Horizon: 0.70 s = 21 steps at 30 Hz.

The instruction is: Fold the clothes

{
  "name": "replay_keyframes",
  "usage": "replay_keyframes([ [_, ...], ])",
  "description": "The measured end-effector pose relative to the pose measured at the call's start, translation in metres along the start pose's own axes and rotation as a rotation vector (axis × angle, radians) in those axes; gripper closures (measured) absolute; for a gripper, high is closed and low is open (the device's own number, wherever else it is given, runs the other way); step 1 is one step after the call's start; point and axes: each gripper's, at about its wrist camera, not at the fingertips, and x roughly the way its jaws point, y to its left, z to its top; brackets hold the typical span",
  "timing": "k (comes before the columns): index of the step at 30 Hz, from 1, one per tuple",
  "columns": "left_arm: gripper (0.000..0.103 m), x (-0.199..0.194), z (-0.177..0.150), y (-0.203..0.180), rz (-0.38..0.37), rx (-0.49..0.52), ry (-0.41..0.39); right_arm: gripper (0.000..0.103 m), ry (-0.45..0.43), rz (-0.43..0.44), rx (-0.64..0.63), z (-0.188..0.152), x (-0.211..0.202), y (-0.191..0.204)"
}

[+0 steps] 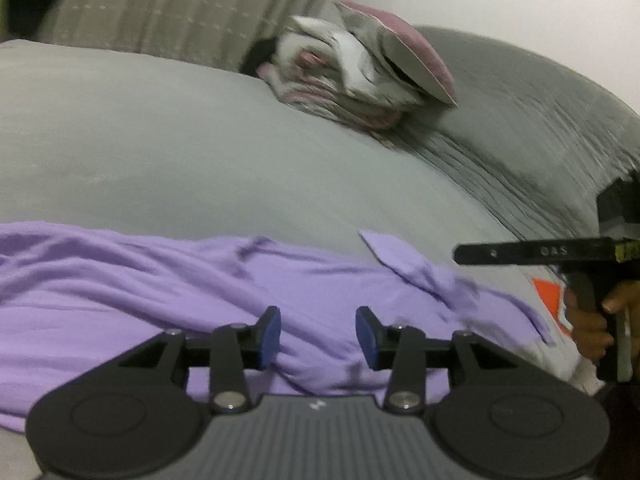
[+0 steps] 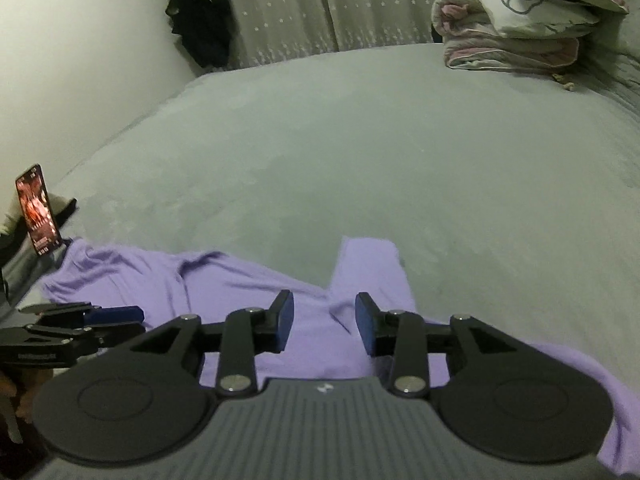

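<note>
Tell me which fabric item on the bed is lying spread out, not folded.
The purple garment beneath both open grippers; the bedding pile at the far corner is folded and stacked.

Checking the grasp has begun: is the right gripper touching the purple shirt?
Cannot tell. In the right wrist view, the right gripper is open over the purple shirt, but neither contact nor gap shows.

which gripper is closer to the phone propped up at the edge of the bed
Left. The left gripper sits just below the phone at the bed's left edge; the right gripper is further right, over the purple shirt's sleeve.
</note>
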Motion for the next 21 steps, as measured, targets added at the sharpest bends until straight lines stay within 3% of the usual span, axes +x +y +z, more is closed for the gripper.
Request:
replay_keyframes([
  [11,0.061,-0.026,0.013,0.049,0.236,-0.124,-0.133,0.064,0.100,0.134,0.041,0.012,0.042,0.041],
  [21,0.061,-0.052,0.014,0.096,0.364,-0.234,-0.186,0.064,0.231,0.241,0.170,0.012,0.092,0.054],
])
